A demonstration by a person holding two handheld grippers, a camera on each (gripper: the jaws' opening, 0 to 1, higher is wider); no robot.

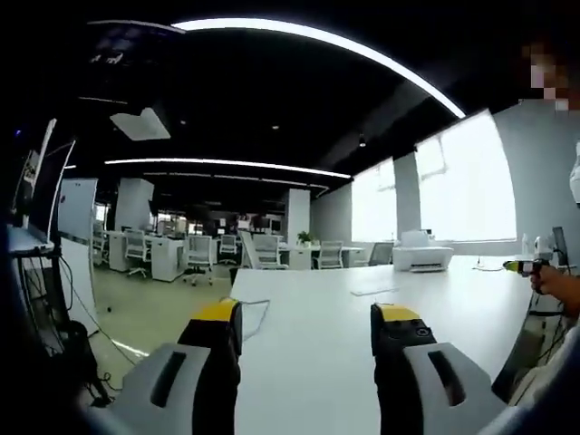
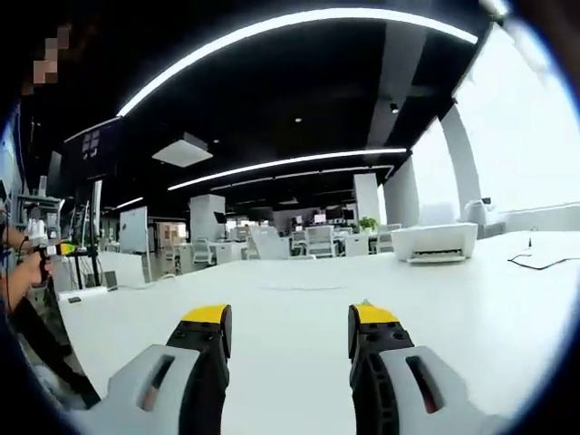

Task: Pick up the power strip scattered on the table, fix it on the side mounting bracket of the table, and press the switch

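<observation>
Power strip unseen, white table [image 1: 317, 326], printer [image 2: 433, 242], open-plan office chairs [image 1: 199, 254]

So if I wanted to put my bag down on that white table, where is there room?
Plenty. The white table is bare from the open right gripper up to the white printer, and likewise ahead of the open left gripper. A thin black cable lies on the far right; a person's hand crowds the left edge.

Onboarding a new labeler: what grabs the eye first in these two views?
The big white table spreads ahead of both open grippers, left gripper and right gripper, their jaws yellow-tipped. A white printer sits at the table's far edge near bright windows. Curved ceiling light strips arc over the dark office.
</observation>
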